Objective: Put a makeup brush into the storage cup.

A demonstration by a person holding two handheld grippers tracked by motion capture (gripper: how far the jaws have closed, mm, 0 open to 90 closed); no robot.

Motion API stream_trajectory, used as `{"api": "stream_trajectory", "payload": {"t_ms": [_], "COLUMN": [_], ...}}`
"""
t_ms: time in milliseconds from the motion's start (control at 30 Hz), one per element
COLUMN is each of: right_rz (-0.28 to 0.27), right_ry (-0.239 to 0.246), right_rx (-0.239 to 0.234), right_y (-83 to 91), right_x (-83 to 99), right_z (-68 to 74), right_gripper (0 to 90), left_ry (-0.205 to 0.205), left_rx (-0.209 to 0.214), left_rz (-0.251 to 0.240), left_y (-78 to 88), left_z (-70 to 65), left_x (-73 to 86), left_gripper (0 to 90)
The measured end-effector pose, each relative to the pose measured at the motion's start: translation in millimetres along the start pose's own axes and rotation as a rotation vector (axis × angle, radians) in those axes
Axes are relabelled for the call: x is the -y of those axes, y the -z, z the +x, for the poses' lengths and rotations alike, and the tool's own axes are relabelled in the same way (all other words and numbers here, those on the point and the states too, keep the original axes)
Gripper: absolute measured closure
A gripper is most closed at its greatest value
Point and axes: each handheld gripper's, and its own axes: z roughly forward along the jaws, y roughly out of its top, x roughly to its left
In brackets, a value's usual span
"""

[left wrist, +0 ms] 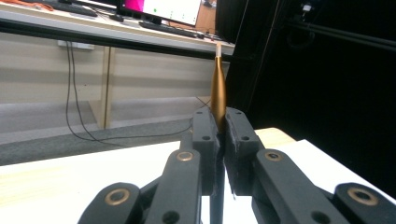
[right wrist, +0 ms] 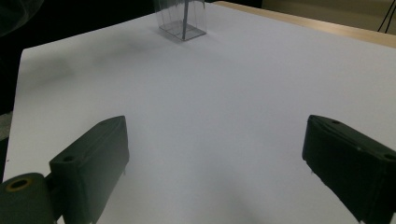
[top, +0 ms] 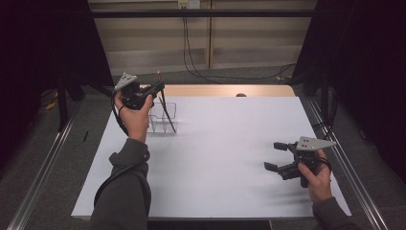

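Left tool [top: 155, 89] sits above the far-left part of the white worktop [top: 225, 158], jaws clamped on a slender brush [top: 166, 111] with a gold-brown handle. In the left gripper view the pads pinch that handle low down, the tapered gold end [left wrist: 218, 88] rising straight above them. The dark lower shaft slants down into a clear plastic holder [top: 163, 117] standing just beside the hand; whether the tip rests on the holder's floor I cannot tell. Right tool [top: 277, 155] is held near the right edge of the worktop, well apart from the holder, jaws spread wide with nothing between them; in its own view the clear holder [right wrist: 183, 18] stands far off across bare sheet. Judged step: setting the brush in, or drawing it out of, the holder. To do it well, keep the shaft clear of the thin walls, move along the line of the shaft rather than sideways, and go slowly, since a light clear box likely tips or slides under a side push. The free tool could steady the holder's wall. Keep the grip firm; a tapered handle may slip.
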Motion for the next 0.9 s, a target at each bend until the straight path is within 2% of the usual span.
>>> {"api": "stream_trajectory", "payload": {"t_ms": [367, 600, 900], "right_rz": [0.001, 0.001, 0.001], "right_ry": [-0.001, -0.001, 0.002], "right_rx": [-0.001, -0.001, -0.002], "right_y": [-0.2, -0.3, -0.2], "right_x": [0.1, 0.2, 0.3], "right_z": [0.0, 0.0, -0.4], "right_gripper": [7.0, 7.0, 7.0], "left_ry": [-0.025, -0.027, -0.032], "left_rx": [-0.010, -0.028, -0.033], "left_rz": [0.009, 0.012, 0.014], "left_y": [-0.9, -2.2, -5.2], "left_z": [2.4, 4.0, 3.6], "left_x": [1.7, 5.4, 9.3], "left_gripper": [84.0, 84.0, 84.0]}}
